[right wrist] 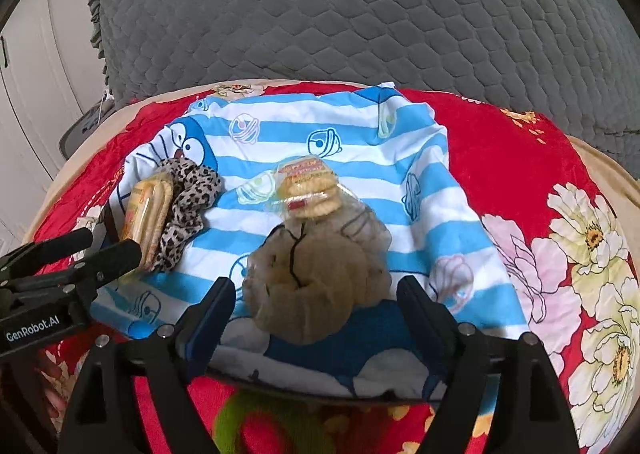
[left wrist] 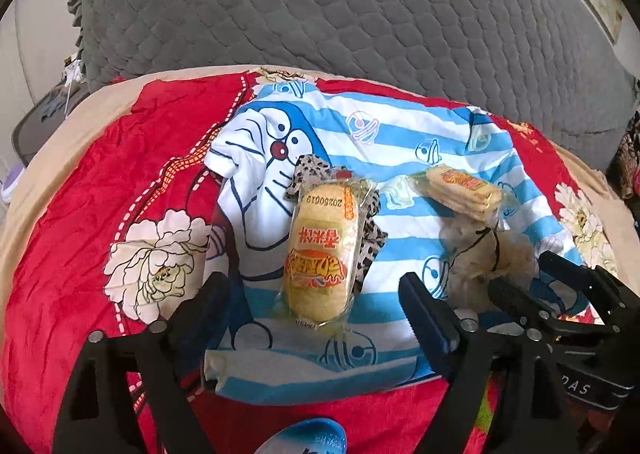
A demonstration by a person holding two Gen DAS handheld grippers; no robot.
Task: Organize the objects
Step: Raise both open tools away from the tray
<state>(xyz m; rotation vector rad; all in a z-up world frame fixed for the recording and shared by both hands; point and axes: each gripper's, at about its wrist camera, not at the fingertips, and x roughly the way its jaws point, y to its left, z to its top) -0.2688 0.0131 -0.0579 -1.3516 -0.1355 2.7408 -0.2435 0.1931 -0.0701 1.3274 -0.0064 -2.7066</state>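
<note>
A blue-and-white striped cartoon cloth (left wrist: pixel 360 134) (right wrist: pixel 360 126) lies on the red floral bedspread. On it lie a wrapped rice-cracker pack (left wrist: pixel 324 250) (right wrist: pixel 146 214) over a leopard-print scrunchie (left wrist: pixel 372 238) (right wrist: pixel 188 210), a second cracker pack (left wrist: pixel 460 190) (right wrist: pixel 310 186), and a beige fluffy scrunchie (left wrist: pixel 480 258) (right wrist: pixel 316 278). My left gripper (left wrist: pixel 316 294) is open with the near cracker pack between its fingers. My right gripper (right wrist: pixel 316 294) is open around the beige scrunchie; it also shows in the left wrist view (left wrist: pixel 532 274).
A grey quilted cushion (left wrist: pixel 360 6) (right wrist: pixel 360 6) stands behind the bed. The red bedspread (left wrist: pixel 100 194) (right wrist: pixel 520 174) with white flowers extends left and right. A blue object (left wrist: pixel 308 438) sits at the near edge.
</note>
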